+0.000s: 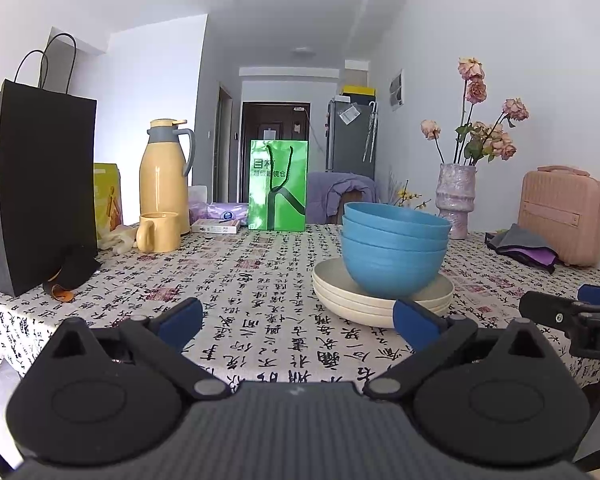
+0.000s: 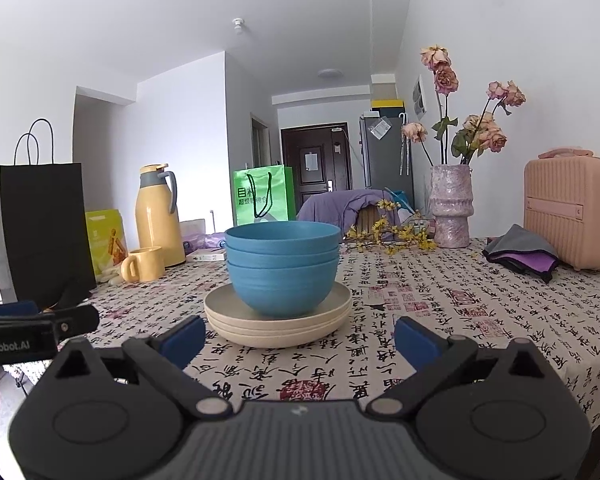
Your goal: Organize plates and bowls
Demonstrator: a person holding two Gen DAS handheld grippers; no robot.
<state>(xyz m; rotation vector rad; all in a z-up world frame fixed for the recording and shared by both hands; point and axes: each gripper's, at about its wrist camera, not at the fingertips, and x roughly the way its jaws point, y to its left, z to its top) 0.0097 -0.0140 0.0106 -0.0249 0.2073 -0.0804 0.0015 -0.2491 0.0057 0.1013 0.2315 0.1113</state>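
Three nested blue bowls (image 1: pixel 394 254) (image 2: pixel 282 270) stand upright on a stack of three cream plates (image 1: pixel 354 308) (image 2: pixel 278 330) on the patterned tablecloth. My left gripper (image 1: pixel 298 322) is open, low over the cloth, to the left of and in front of the stack, nothing between its blue pads. My right gripper (image 2: pixel 298 338) is open too, just in front of the plates, its left pad near the plates' rim. Each gripper shows at the edge of the other's view: the right gripper (image 1: pixel 572 312), the left gripper (image 2: pixel 40 328).
On the table (image 1: pixel 236 280): a black paper bag (image 1: pixel 36 184) far left, yellow thermos (image 1: pixel 164 176), yellow mug (image 1: pixel 158 232), green bag (image 1: pixel 278 186), vase of dried flowers (image 1: pixel 456 200), pink case (image 1: pixel 564 216), folded cloths (image 1: pixel 524 246). Bare cloth lies left and right of the stack.
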